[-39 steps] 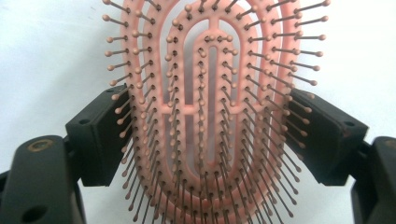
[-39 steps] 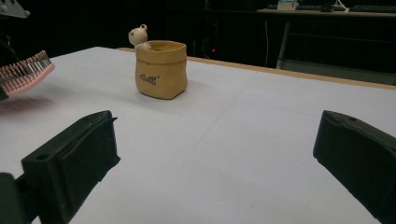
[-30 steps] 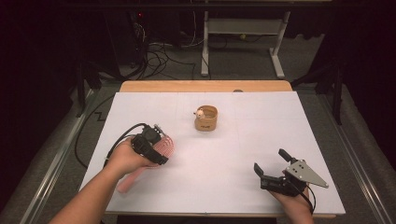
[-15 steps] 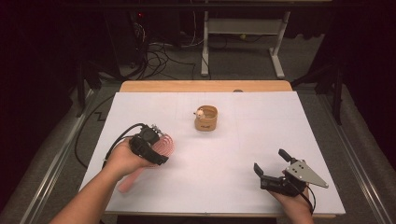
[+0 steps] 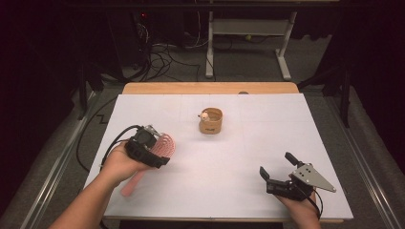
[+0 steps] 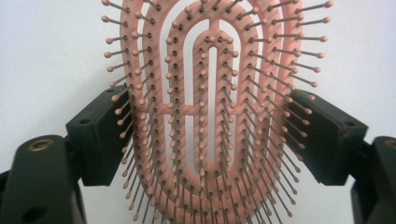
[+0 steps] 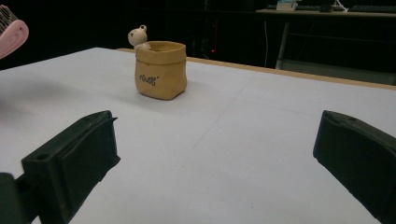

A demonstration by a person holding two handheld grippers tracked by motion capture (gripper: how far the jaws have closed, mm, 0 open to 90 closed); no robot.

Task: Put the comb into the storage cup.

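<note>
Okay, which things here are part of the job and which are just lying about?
In the job:
- pink plastic oval hairbrush, clamped in the left claw
- tan bag-shaped pot with a small bear figure, probably where it goes

Lying about:
- right claw, open, idle
- white table cover

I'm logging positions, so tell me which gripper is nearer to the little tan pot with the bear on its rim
Left. The left gripper, clamped on the pink hairbrush, sits beside and in front of the tan pot. The right gripper, jaws open, rests farther off by the table's near right edge.
</note>
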